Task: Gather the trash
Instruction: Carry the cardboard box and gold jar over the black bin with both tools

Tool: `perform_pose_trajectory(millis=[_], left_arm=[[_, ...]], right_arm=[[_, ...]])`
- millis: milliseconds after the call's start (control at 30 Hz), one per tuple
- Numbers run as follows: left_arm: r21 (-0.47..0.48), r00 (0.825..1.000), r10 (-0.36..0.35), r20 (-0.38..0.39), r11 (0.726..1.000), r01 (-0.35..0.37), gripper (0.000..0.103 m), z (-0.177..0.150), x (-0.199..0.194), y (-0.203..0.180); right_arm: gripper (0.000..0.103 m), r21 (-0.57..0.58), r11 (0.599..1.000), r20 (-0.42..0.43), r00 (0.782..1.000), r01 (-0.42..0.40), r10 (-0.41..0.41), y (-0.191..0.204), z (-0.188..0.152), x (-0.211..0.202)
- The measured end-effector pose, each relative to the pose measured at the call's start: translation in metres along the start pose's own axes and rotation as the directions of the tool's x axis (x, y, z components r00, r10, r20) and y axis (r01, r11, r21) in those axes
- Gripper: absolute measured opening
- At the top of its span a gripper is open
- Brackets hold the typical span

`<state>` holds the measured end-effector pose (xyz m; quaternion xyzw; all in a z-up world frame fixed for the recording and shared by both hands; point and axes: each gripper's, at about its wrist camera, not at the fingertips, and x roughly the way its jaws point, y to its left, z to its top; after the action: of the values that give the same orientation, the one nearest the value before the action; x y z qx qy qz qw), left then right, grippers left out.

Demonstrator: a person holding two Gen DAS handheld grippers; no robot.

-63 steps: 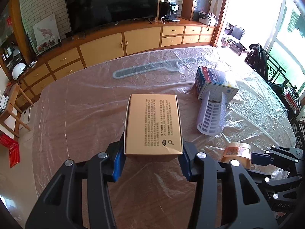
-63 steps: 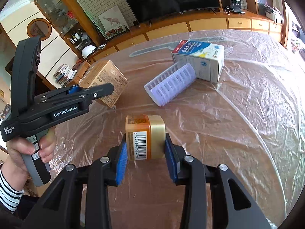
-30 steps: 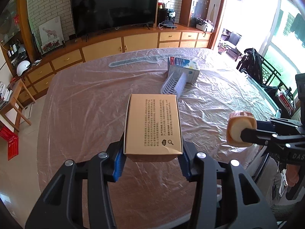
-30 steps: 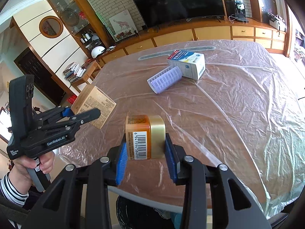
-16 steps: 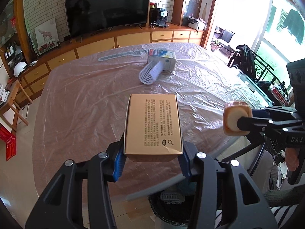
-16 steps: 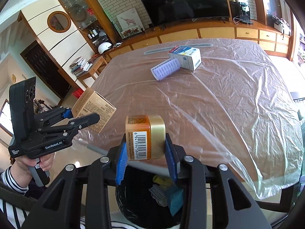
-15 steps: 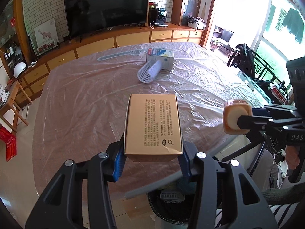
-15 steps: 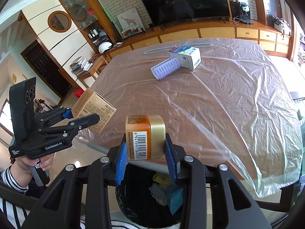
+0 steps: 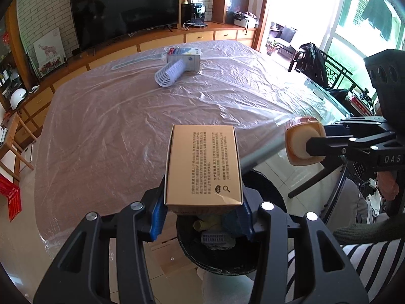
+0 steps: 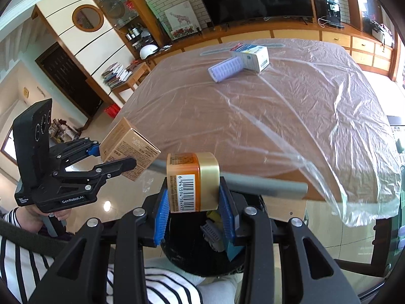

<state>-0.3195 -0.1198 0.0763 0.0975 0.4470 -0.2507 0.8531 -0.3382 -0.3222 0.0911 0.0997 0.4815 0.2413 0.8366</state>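
Both tongs now hold over the bin [image 9: 220,258]: left tongs [image 9: 202,210] grip cardboard box [image 9: 203,164] lengthwise, right tongs [image 10: 194,202] jar [image 10: 193,181].

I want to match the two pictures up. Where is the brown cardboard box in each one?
Left wrist view: the brown cardboard box sits low in the middle, clamped by the left gripper.
Right wrist view: the box is at the left, above the floor.
Shared landmark: the black trash bin, below both grippers.
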Motion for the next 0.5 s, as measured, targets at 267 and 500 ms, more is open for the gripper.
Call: perform_pose_trajectory(millis=[267,500], left_arm=[[0.053,0.999,-0.027,-0.046,0.998,0.029,0.048,-0.019,-0.001,-0.018],[0.069,0.993,-0.058,-0.098,0.995,0.065,0.048,-0.031,0.008,-0.027]], right_arm=[[0.035,-0.037,0.999,-0.060,0.998,0.000,-0.002,0.004,-0.019,0.000],[0.035,-0.061,0.998,-0.118,0.993,-0.003,-0.004,0.003,-0.033,0.009]])
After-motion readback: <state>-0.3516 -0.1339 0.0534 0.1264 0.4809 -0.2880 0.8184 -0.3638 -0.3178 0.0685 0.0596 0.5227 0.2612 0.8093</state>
